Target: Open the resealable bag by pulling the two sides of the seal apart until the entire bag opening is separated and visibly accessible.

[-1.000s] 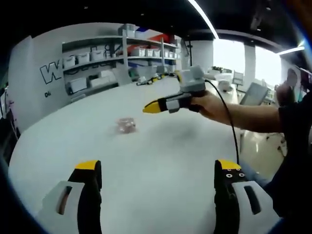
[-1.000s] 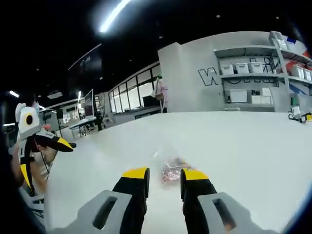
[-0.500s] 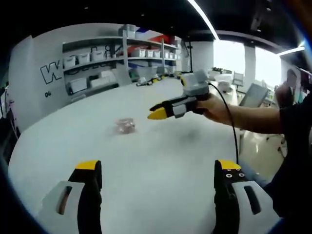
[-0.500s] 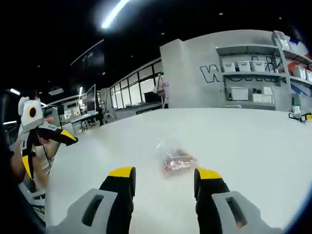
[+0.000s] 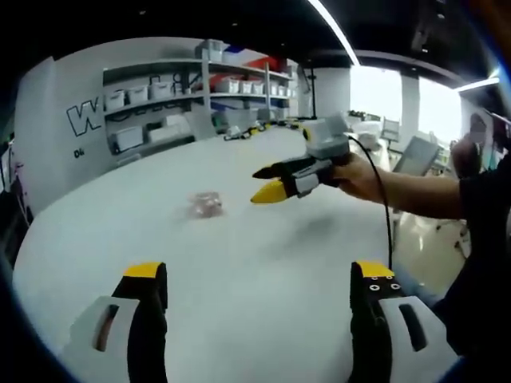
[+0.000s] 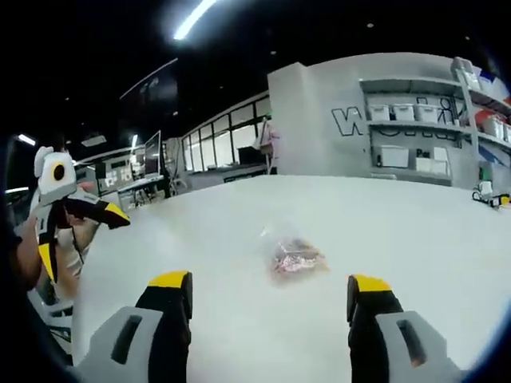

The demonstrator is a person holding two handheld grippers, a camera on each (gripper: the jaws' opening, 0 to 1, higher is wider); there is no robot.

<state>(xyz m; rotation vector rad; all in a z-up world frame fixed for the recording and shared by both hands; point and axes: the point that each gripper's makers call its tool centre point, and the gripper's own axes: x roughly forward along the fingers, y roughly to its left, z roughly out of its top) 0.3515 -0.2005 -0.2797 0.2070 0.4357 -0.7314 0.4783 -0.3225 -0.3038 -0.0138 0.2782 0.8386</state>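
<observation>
You are holding your left gripper above the near edge of the white tabletop, its yellow-tipped jaws standing wide apart with nothing between them. Your right gripper is hovering over the same tabletop, its jaws also spread wide and gripping nothing.

The resealable bag is lying flat on the tabletop, well in from every edge, just ahead of your right gripper and lined up with the gap between its jaws. It is clear plastic with small pinkish contents; whether its seal is parted is too small to tell. In the left gripper view the bag is sitting toward the middle of the tabletop, and your right gripper is reaching in from the right, hanging in the air beside the bag without touching it.

In the right gripper view your left gripper is showing off the tabletop's left edge. Shelves carrying white bins are standing against the wall beyond the tabletop's far edge.
</observation>
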